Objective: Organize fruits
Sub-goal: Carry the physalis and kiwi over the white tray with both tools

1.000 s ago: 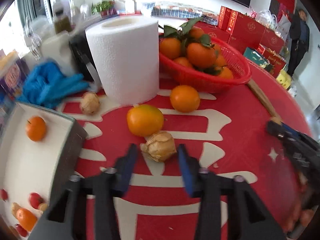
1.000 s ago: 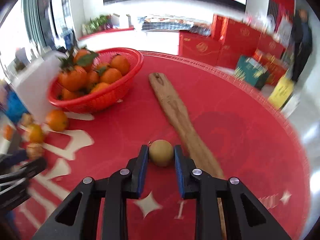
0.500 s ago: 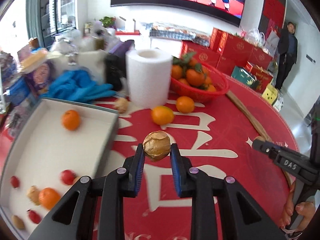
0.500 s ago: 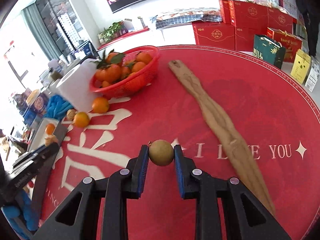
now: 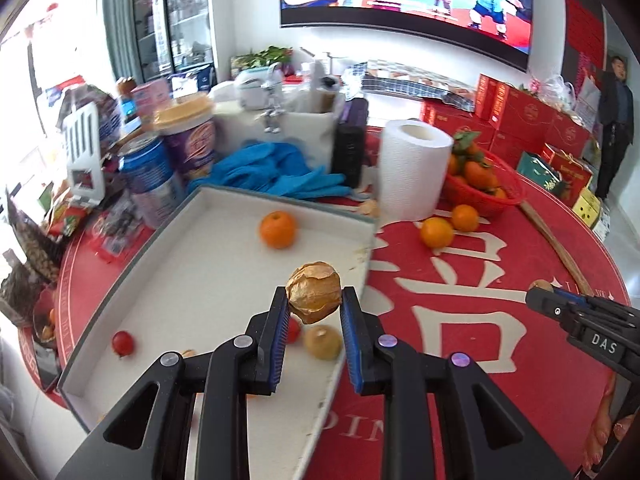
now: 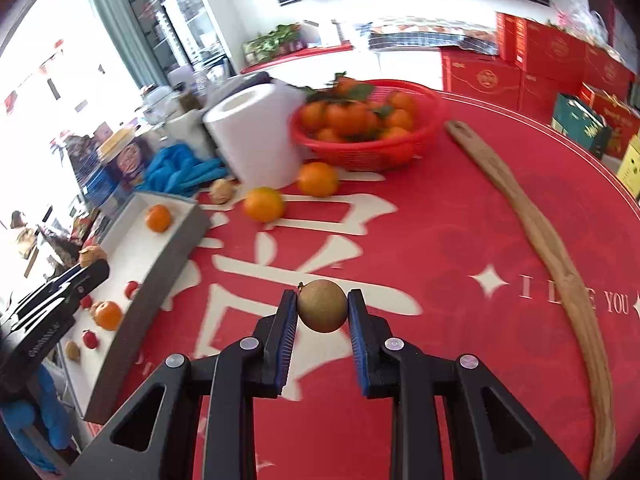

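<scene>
1. The left gripper is clenched on a papery husked physalis, holding it in the air above the near right part of the white tray.
2. In the tray lie 1 mandarin, a cherry tomato and a smooth yellow-brown fruit just below the held physalis.
3. The right gripper grasps a round tan longan above the red tablecloth, well right of the tray.
4. 2 loose mandarins sit on the cloth between the tray and the red basket of mandarins, near the paper towel roll.
5. A long wooden stick lies along the cloth's right side.
</scene>
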A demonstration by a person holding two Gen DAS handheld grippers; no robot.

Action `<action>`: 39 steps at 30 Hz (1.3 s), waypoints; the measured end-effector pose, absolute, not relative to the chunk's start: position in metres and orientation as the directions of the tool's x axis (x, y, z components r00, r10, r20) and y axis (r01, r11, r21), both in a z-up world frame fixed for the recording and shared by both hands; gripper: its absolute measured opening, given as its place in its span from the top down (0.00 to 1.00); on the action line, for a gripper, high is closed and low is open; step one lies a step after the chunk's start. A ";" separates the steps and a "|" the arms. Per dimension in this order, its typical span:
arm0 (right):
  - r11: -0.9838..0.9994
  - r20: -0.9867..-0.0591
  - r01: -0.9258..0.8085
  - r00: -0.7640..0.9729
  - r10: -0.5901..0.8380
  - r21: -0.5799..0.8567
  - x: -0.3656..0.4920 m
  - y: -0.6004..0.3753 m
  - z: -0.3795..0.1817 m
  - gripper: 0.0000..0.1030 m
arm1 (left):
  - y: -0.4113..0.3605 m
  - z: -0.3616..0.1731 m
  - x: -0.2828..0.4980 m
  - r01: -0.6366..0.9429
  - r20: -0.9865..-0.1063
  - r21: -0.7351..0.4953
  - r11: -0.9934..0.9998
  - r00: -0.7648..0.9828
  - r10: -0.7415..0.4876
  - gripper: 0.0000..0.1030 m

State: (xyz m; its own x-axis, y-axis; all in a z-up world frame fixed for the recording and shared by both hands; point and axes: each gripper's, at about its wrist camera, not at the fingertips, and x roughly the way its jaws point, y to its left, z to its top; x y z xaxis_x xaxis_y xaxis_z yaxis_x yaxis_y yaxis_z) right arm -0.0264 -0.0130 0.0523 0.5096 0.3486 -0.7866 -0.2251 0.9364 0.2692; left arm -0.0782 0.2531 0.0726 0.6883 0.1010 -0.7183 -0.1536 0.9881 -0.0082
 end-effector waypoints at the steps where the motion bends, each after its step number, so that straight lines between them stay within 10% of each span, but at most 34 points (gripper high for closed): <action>1: 0.935 -0.787 -0.234 0.508 0.351 0.266 -0.027 -0.007 0.054 0.74 | 0.257 0.072 -0.080 -0.161 -0.719 -0.010 0.987 0.687 0.105 0.73; 39: 0.848 -0.827 -0.490 0.378 0.417 0.203 -0.016 0.183 0.062 0.74 | 0.359 0.047 -0.108 -0.310 -0.733 -0.059 0.949 0.659 0.170 0.73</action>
